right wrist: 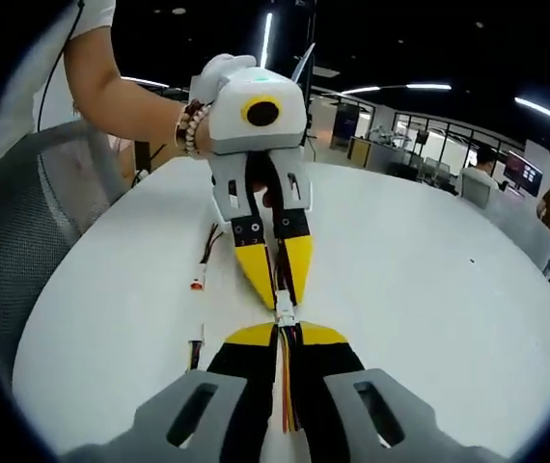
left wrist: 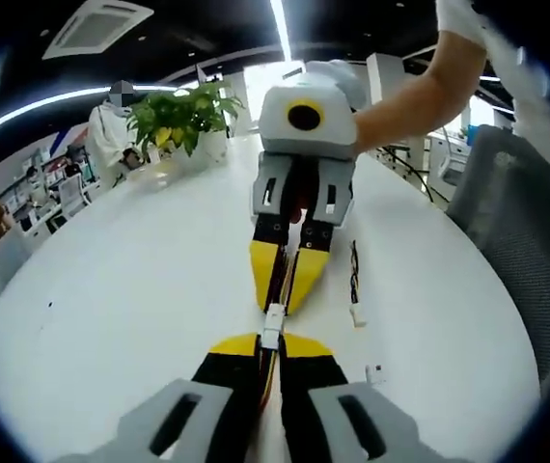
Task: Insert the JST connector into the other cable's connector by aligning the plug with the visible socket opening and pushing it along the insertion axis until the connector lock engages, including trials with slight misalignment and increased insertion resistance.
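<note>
i have both hand-held grippers, left and right, closed on their cables, white connectors meeting at frame center above the counter. a slight tilt could jam the plug before locking.

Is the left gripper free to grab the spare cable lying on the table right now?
Probably not. The left gripper is shut on its own cable, connector meeting the right gripper. The spare cable lies uncovered beside them.
</note>
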Demonstrator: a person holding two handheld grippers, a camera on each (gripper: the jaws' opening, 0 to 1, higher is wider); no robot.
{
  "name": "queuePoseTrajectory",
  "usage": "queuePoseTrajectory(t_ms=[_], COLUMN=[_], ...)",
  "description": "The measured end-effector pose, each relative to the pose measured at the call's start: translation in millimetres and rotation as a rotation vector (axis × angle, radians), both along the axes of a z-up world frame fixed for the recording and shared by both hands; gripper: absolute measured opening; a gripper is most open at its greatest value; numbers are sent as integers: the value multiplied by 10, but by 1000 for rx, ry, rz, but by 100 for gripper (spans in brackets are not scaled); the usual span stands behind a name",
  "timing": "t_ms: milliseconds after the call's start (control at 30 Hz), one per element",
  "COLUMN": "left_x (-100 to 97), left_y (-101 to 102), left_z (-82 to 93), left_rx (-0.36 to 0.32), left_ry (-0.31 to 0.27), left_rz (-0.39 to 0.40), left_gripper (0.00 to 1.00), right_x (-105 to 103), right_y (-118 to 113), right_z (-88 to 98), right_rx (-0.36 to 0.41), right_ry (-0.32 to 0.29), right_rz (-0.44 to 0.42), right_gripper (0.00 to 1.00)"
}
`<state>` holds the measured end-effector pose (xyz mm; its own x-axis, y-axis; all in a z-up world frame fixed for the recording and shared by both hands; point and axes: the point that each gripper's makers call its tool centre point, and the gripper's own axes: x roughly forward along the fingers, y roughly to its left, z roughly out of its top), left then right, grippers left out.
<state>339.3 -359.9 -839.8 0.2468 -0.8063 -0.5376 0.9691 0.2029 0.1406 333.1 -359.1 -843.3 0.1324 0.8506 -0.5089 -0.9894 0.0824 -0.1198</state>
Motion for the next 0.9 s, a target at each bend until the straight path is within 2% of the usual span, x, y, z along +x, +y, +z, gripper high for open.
queuePoseTrajectory(t_ms=[367, 467, 500, 733, 800, 833, 900], left_x=[16, 39, 50, 67, 80, 120, 113], left_y=[9, 27, 34, 71, 114, 174, 195], left_z=[-28, -31, -31, -33, -30, -18, 65], left_rx=[8, 4, 6, 31, 54, 86, 64], left_ry=[11, 32, 30, 11, 9, -16, -14], left_rz=[19, 50, 56, 64, 82, 105, 120], left_gripper=[1, 3, 5, 7, 10, 12, 13], right_x=[21, 22, 20, 38, 48, 54, 66], right_y=[-13, -25, -28, -48, -67, -77, -105], right_z=[-37, -52, -52, -50, -6, 21, 85], right_rx=[-1, -4, 1, -10, 1, 10, 24], right_ry=[8, 17, 32, 26, 29, 32, 29], right_rz=[-26, -33, -45, -58, -71, -77, -88], right_gripper=[5, 5, 7, 13, 17, 17, 15])
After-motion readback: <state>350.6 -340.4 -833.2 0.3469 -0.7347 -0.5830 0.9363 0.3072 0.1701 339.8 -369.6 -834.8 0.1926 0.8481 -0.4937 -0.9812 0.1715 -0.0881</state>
